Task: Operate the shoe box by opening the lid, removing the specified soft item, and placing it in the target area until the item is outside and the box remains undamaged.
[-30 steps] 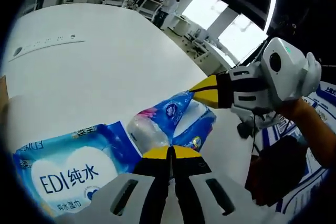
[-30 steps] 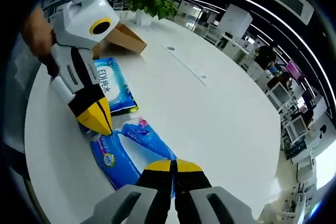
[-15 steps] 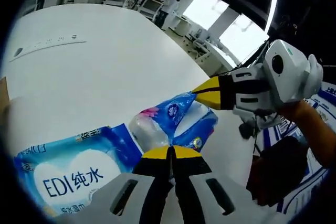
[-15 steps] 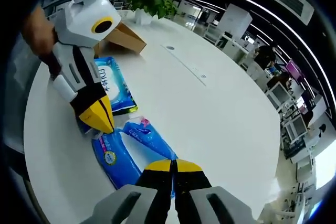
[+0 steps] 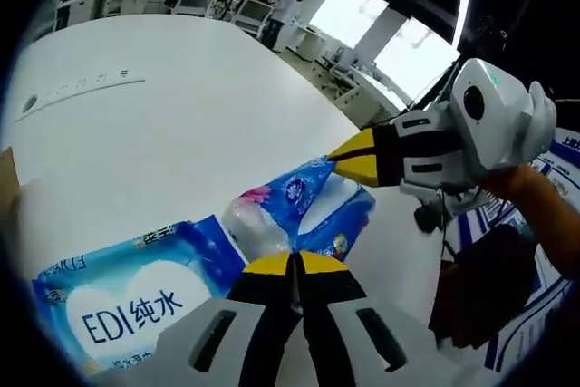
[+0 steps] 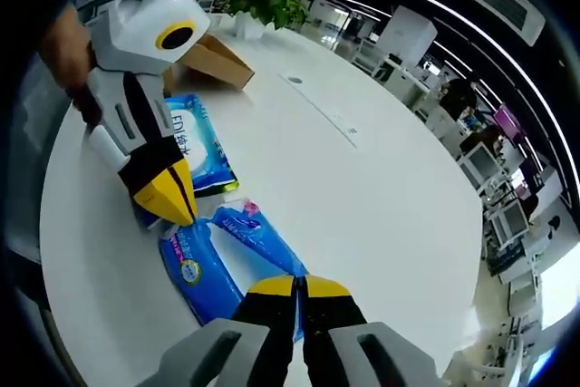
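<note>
Left gripper (image 5: pixel 292 265): yellow-tipped jaws pressed together on the near end of the soft blue plastic pack of tissues (image 5: pixel 299 210), which lies straight ahead of the tips

Right gripper (image 6: pixel 300 287): yellow-tipped jaws pressed together on the opposite end of the same pack (image 6: pixel 222 246); in the left gripper view its tip (image 5: pixel 358 156) sits at the pack's far edge

Tissue pack position: stretched between the two grippers, low over the round white table (image 5: pixel 172 106); contact with the table cannot be told

Change over the last second: almost none; both grips have stayed clamped and the pack has kept its place between the jaws, with only a slight shift of both views

Wet-wipe packet: flat blue-and-white packet with printed lettering (image 5: pixel 127 292), left of the left jaws, just beside the tissue pack

Shoe box: brown cardboard box (image 6: pixel 217 61), far ahead of the right jaws, beyond the left gripper (image 6: pixel 163 192); lid state cannot be told

Task meaning: the soft item is outside the box; judged remaining step is release onto the table

Risk: pulling the ends apart could tear the wrapper
</note>
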